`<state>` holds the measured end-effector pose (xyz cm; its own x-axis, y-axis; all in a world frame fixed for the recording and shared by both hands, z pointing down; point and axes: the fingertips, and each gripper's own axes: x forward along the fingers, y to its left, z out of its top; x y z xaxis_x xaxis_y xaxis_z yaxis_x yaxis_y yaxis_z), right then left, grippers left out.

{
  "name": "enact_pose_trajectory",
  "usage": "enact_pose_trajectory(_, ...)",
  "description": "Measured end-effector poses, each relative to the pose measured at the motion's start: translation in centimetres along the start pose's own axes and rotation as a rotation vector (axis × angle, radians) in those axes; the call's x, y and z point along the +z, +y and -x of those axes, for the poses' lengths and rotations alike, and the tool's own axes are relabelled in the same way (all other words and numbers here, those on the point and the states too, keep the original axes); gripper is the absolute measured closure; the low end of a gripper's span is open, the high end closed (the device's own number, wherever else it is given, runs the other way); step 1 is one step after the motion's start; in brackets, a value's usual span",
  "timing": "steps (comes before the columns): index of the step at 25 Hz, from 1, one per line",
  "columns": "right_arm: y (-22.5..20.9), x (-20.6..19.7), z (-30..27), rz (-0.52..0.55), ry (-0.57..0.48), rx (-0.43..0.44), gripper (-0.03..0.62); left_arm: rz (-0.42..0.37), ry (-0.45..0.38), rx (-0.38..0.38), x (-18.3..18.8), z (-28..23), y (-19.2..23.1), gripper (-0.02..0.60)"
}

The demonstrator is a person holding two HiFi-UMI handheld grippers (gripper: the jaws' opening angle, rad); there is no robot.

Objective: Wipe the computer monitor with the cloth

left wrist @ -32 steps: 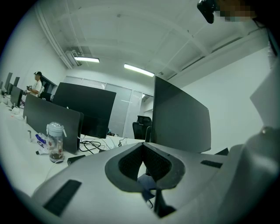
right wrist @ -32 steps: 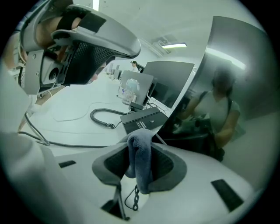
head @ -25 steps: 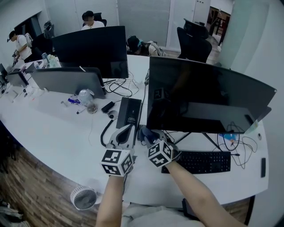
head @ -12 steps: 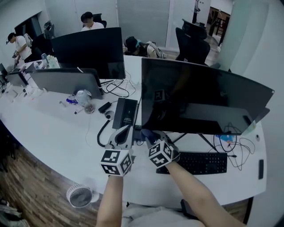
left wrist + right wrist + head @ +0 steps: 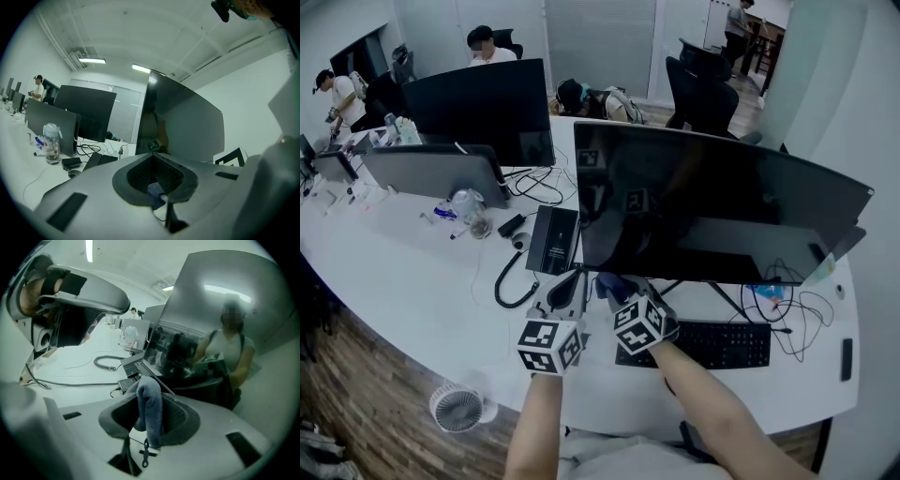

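In the head view, a large dark curved computer monitor [image 5: 712, 202] is seen across the centre and right of the frame, standing on a white desk [image 5: 412, 281]. Below its lower left corner the right gripper [image 5: 617, 284] is held, with a small blue soft cloth [image 5: 612, 281] at its tip. The left gripper [image 5: 572, 278] is just beside it, to the left. A black keyboard [image 5: 703, 345] lies at the lower right, under the screen.

In the left gripper view, the jaws of the left gripper [image 5: 154, 176] are seen closed together in the lower centre, and nothing is clearly gripped between them. A small blue patch shows low in the hollow; it cannot be told whether it belongs to the cloth. The monitor [image 5: 187, 126] rises just behind, in the centre of the frame.

In the right gripper view, the jaws of the right gripper [image 5: 150, 404] are closed on the cloth [image 5: 150, 413], which stands up as a folded loop in the lower centre. The glossy screen [image 5: 220, 310] fills the upper right, near but not yet touched.

The wiping seems not yet begun. To do it well, the loop of cloth should be brought flat against the glass, so that only fabric meets the screen and never the hard jaws. Light, even pressure and overlapping strokes are advised. The left gripper could be used to steady the monitor's edge, since the panel may swing on its stand.
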<state>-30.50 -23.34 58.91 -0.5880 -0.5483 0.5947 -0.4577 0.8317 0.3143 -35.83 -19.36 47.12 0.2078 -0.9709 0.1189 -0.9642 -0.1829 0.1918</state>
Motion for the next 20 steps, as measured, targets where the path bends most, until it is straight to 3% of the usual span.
enact_pose_trajectory(20,-2.3,-2.3,1.8,-0.033,0.016,-0.011,0.470,0.001,0.041,0.000,-0.9,-0.9,-3.3,0.574)
